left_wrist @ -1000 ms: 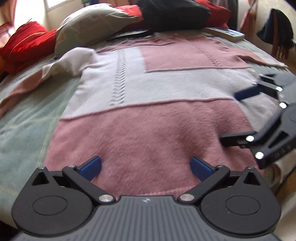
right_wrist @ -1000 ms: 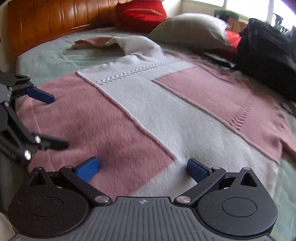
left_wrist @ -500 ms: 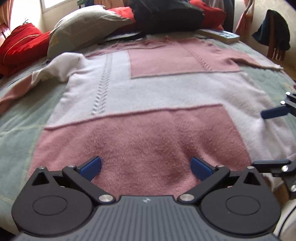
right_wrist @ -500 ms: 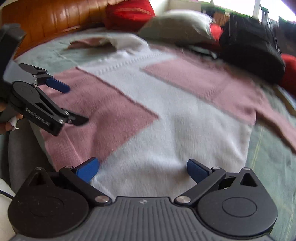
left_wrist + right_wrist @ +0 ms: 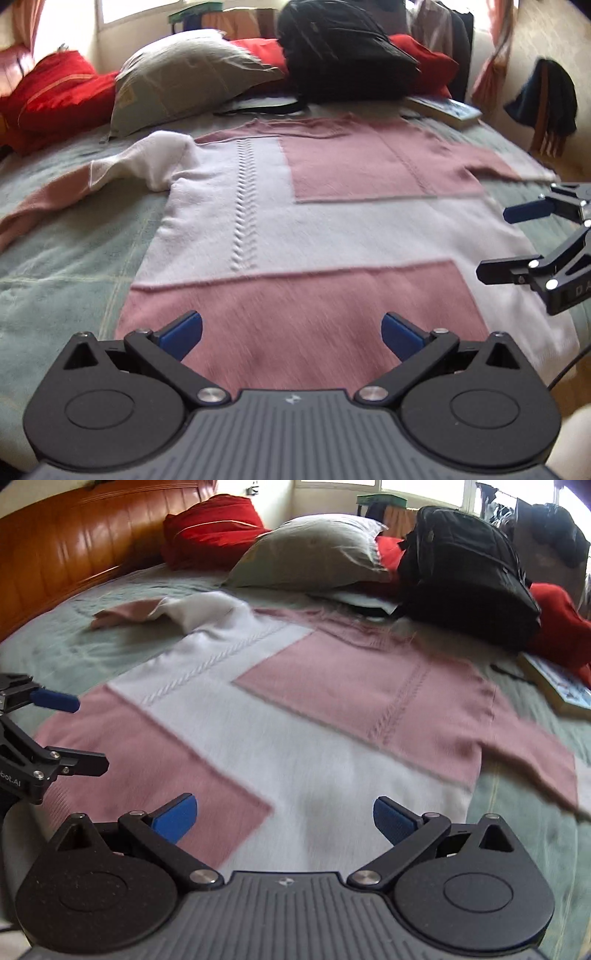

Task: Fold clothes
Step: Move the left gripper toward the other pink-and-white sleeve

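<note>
Both grippers had backed up off the sweater (image 5: 314, 236) over the last second: the left gripper (image 5: 291, 332) had been low over the pink hem, and now it hung higher, fingers spread wide with nothing between them, while the right gripper (image 5: 284, 814) sat just as open and empty near the hem's white corner, at about 3 o'clock from the left one. The sweater itself lay flat on the bed (image 5: 74, 236), unfolded, one sleeve trailing to 10 o'clock, so my guess was neither hem corner was grabbed.

Black backpack (image 5: 469, 572), grey pillow (image 5: 192, 74), book (image 5: 557, 686)
</note>
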Available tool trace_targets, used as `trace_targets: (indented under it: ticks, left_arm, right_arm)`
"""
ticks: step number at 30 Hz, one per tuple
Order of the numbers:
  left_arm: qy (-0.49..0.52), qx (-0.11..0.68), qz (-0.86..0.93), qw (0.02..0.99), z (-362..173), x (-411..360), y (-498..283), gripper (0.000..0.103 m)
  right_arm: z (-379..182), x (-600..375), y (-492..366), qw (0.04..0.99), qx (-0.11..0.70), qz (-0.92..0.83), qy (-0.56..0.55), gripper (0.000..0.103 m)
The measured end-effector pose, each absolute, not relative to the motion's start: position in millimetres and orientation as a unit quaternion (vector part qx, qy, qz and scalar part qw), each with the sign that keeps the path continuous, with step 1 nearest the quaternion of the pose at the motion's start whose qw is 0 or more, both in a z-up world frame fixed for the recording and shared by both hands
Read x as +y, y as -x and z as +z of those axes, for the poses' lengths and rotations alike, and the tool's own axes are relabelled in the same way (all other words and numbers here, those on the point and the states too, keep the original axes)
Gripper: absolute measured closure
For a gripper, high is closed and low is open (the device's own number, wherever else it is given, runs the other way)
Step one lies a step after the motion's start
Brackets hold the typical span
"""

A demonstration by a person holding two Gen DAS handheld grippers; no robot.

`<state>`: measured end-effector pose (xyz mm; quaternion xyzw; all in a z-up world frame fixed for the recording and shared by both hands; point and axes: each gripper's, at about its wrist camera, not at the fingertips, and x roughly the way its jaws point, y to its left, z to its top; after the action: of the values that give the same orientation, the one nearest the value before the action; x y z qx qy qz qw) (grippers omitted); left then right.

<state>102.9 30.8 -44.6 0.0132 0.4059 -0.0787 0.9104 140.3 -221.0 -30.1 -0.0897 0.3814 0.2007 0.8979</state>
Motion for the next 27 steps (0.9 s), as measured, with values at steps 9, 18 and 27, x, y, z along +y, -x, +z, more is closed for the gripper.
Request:
trace_targets:
  ticks: [9, 18, 27]
  left_arm:
    - [0.041, 0.443, -0.078, 0.892, -68.3, 59.7, -125.4, 0.001]
    - [0.085, 0.417, -0.003, 0.905, -33.9, 142.9, -162.4, 0.001]
    - [0.168, 0.398, 0.034, 0.901, -37.1, 224.6, -221.3, 0.001]
  right_arm:
    - [-4.2, -203.7, -232.8, 0.910, 0.360, 0.200, 0.049, 0.000]
    - [-5.6, -133.9, -314.7, 0.894, 0.367, 0.258, 0.024, 0.000]
    - [-73.8, -79.3, -312.8, 0.841, 0.408, 0.353, 0.043, 0.000]
